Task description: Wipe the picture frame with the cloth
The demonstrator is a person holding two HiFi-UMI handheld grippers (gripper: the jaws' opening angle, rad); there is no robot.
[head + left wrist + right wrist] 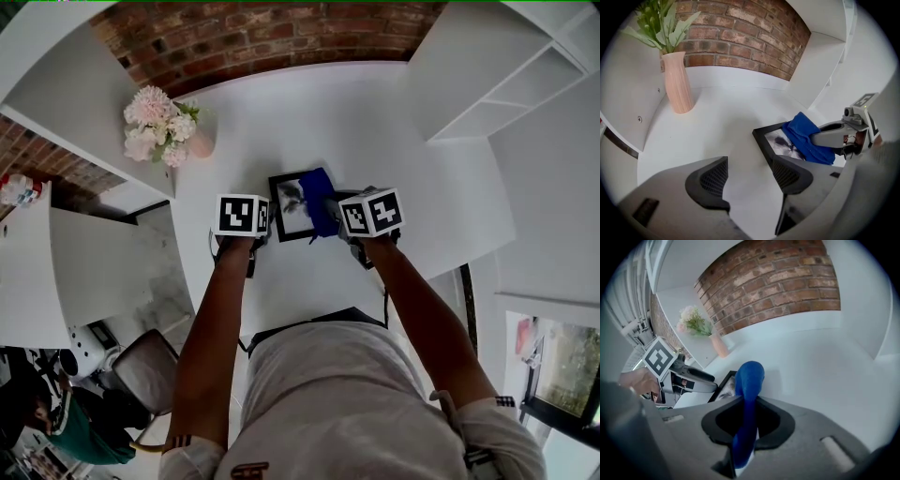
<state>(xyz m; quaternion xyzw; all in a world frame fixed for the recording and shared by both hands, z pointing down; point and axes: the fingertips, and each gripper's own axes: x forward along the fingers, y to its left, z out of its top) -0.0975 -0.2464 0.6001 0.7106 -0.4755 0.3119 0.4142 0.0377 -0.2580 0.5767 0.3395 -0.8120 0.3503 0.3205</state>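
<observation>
A black picture frame point(289, 208) with a grey photo lies flat on the white table point(309, 122). A blue cloth point(319, 199) rests over the frame's right side, and my right gripper point(339, 217) is shut on it. In the right gripper view the cloth point(746, 399) stands pinched between the jaws, with the frame point(724, 385) just beyond. My left gripper point(264, 225) sits at the frame's left edge, open. In the left gripper view its jaws point(750, 176) stand apart with bare table between them, and the right jaw is against the frame point(771, 143). The cloth point(806, 138) lies past it.
A pink vase point(201, 141) of pale flowers point(155, 122) stands at the table's far left, also seen as the vase point(678, 82). A brick wall point(262, 37) runs behind the table. White shelves point(511, 75) rise at the right.
</observation>
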